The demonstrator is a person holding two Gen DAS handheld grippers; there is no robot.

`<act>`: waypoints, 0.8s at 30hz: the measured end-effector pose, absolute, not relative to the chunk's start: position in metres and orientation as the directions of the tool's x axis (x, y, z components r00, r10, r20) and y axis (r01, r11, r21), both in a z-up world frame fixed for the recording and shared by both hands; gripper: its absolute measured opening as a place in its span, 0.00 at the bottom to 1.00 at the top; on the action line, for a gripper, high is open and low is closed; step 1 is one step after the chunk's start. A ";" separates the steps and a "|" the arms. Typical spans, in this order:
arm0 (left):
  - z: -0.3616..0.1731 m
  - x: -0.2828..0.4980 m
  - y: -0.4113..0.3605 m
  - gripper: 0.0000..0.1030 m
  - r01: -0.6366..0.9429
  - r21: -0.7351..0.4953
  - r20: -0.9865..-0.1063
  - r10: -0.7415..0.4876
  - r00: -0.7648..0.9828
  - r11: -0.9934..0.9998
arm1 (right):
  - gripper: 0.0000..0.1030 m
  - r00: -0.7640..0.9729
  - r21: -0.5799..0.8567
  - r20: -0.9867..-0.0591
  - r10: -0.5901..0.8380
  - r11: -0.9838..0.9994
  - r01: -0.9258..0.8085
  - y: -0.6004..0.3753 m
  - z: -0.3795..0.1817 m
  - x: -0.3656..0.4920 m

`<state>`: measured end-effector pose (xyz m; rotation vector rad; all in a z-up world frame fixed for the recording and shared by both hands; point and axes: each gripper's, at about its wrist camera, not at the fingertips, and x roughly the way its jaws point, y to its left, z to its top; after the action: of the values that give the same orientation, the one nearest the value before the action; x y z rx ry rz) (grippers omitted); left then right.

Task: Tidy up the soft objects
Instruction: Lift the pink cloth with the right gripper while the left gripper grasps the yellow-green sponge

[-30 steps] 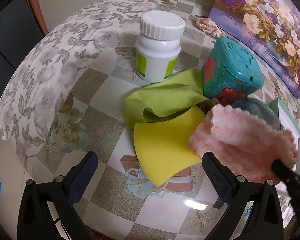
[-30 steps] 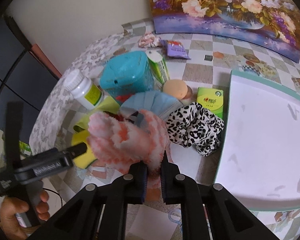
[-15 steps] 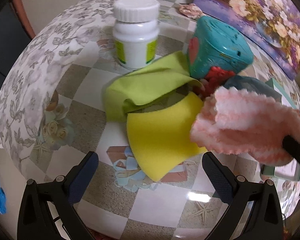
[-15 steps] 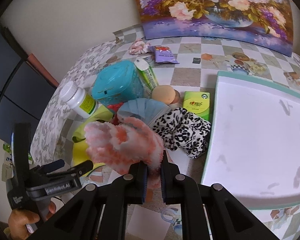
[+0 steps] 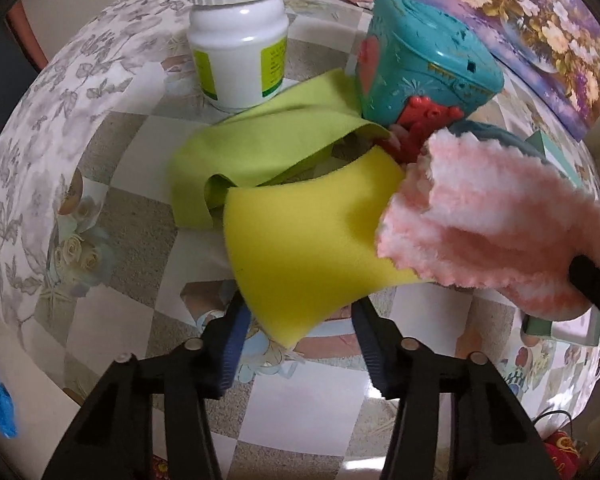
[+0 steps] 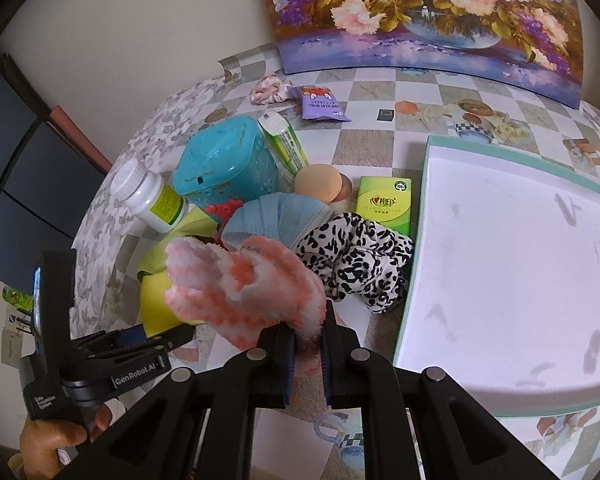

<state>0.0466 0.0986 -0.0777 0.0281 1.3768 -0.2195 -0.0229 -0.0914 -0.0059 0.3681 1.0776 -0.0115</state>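
Yellow sponge sheet (image 5: 308, 248) lies on the table (image 5: 112, 312), its near corner between your left gripper (image 5: 298, 344) jaws, which have just been closing; the pads flank the corner, but you can't tell whether they press it yet. Your right gripper (image 6: 306, 354) is clamped tight on the pink fluffy cloth (image 6: 244, 292), which it holds up off the table, over the sponge's right edge.

Risks, as judgement:
- You're only catching a thin corner, so the sheet could slip out or fold as you lift.
- The green cloth (image 5: 260, 152) overlaps the sponge's far edge, so pulling the sponge may drag it along.
- The white bottle (image 5: 238, 36) stands on or right at the green cloth's far edge; a dragged cloth could tip it.
- The pink cloth hangs over the sponge, so the two grippers could snag each other's load.

Counts:
- One yellow sponge sheet, one green cloth, one pink fluffy cloth.
- One blue face mask (image 6: 276, 220), one leopard-print fabric (image 6: 360, 264), one pink scrunchie (image 6: 266, 88) far back.
- One round beige puff (image 6: 318, 182), possibly a second behind it; can't tell.
- One white bottle, one teal box (image 6: 228, 164), one red plastic piece (image 5: 424, 120), one tube (image 6: 284, 144).
- One green packet (image 6: 386, 204), one purple sachet (image 6: 322, 104), one small dark chip (image 6: 385, 115).
- One white tray (image 6: 424, 168) with a teal rim, nothing in it, well to the right.
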 end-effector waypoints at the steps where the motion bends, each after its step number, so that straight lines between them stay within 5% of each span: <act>1: -0.078 0.047 0.099 0.49 0.168 -0.110 -0.974 -0.139 0.177 0.980 | 0.11 0.477 0.288 -0.862 0.168 0.939 0.188 -0.092 -0.006 -0.023; 24: -0.039 0.032 0.136 0.35 0.133 -0.128 -0.948 -0.161 0.274 0.983 | 0.11 0.633 0.411 -0.724 0.272 0.908 0.081 -0.090 0.047 -0.044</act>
<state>0.0324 0.1362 -0.0393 -0.0247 1.2779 -0.1979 -0.0445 -0.0897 0.0466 0.4327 0.8851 0.1135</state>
